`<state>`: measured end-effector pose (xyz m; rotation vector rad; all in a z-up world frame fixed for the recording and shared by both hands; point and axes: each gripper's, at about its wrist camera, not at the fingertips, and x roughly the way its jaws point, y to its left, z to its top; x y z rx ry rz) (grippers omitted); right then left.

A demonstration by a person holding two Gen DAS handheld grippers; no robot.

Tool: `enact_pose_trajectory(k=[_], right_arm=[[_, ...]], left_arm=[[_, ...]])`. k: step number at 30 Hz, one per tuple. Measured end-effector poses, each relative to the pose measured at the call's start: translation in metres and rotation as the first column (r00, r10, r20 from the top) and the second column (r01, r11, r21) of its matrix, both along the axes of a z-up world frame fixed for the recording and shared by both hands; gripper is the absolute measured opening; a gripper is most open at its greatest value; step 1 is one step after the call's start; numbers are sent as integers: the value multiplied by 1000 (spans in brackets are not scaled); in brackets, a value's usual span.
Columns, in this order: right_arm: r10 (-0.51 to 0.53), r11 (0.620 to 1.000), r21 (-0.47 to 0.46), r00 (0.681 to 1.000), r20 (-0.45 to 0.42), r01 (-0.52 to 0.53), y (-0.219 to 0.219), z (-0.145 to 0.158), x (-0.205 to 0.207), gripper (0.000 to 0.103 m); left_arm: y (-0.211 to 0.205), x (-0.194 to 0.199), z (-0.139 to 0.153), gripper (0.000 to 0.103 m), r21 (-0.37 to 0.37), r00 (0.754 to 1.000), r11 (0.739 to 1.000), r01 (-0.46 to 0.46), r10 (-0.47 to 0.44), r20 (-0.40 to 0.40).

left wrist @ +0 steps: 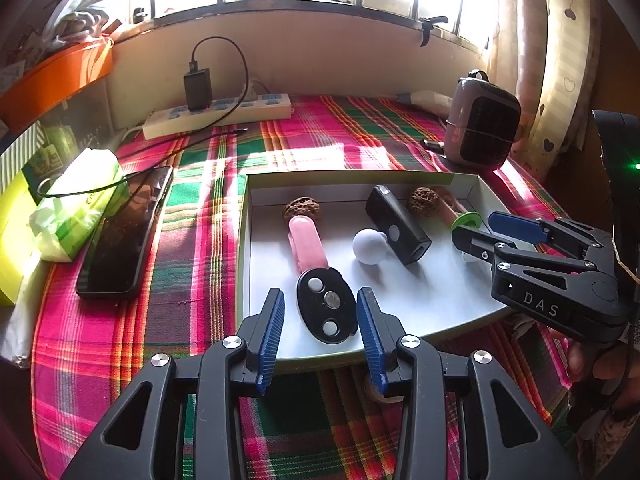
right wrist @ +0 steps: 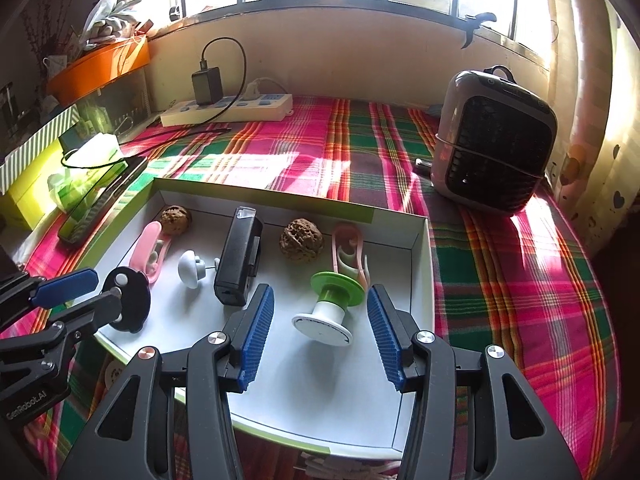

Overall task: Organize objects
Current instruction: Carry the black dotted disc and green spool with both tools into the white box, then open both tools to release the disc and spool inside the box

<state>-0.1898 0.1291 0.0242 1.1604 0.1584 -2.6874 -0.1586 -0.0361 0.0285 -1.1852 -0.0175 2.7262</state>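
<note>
Blue-padded fingers of the left tool (left wrist: pixel 320 336) stand spread on either side of a black oval remote (left wrist: pixel 326 306), not pressing it; the remote lies at the near edge of a shallow white box (left wrist: pixel 362 178). On the right, the right tool (right wrist: pixel 320 332) is likewise spread, its pads clear of a green-and-white spool (right wrist: pixel 332 304) lying between them on the box floor. "DAS" is printed on the right tool's body in the left wrist view; "GenRobot.AI" on the left tool's body in the right wrist view. Farther in the box lie a white knob (left wrist: pixel 370 246), a pink clip (left wrist: pixel 306 242), a black rectangular device (left wrist: pixel 398 224), a second pink clip (right wrist: pixel 350 254) and two walnuts (right wrist: pixel 301 238). Beyond, on the plaid-covered counter (left wrist: pixel 320 132), sit a power strip (left wrist: pixel 218 114) and a small grey heater (right wrist: pixel 496 152).
</note>
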Motion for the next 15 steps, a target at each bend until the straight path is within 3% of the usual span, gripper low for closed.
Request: enact_pose_trajectory(k=[15], right_arm=[[-14, 1000, -17, 1000, -24, 14, 4, 8, 14, 50]], left_arm=[[-1, 13, 8, 36, 2, 1000, 1000, -6, 6, -20]])
